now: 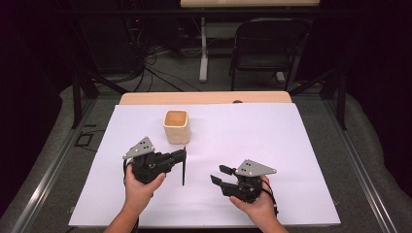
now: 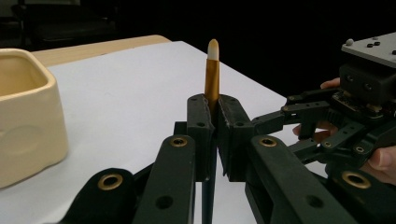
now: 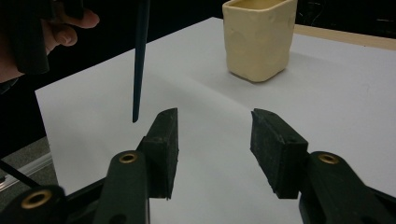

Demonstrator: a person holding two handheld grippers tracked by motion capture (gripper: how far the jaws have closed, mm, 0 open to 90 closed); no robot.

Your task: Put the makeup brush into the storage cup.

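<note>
On the white sheet (image 1: 252, 141) covering the worktop (image 1: 204, 98), a cream square-sided cup (image 1: 176, 126) is seen standing upright toward the far left-centre, its opening empty as far as can be told. Just in front of the cup, the left gripper (image 1: 182, 156) is held in the person's left hand (image 1: 138, 187), and a thin paintbrush (image 1: 184, 165) is clamped between its fingers (image 2: 200, 126), which are closed tight on the shaft. In the left gripper view the brush is shown upright, with a gold ferrule and a pale tip (image 2: 213, 49) rising above the fingers while the dark handle hangs down below them. In the right gripper view the handle (image 3: 139, 56) is seen as a dark tapered stick, its lower end pointed at the sheet; whether it touches the sheet cannot be told. The right gripper (image 1: 219, 174) is held in the right hand (image 1: 260, 206) near the front right of the sheet, well apart from the cup and aimed to the left toward the brush. Its fingers (image 3: 163, 140) are spread wide with nothing between them. A dark folding chair (image 1: 265, 43) is visible beyond the worktop.
</note>
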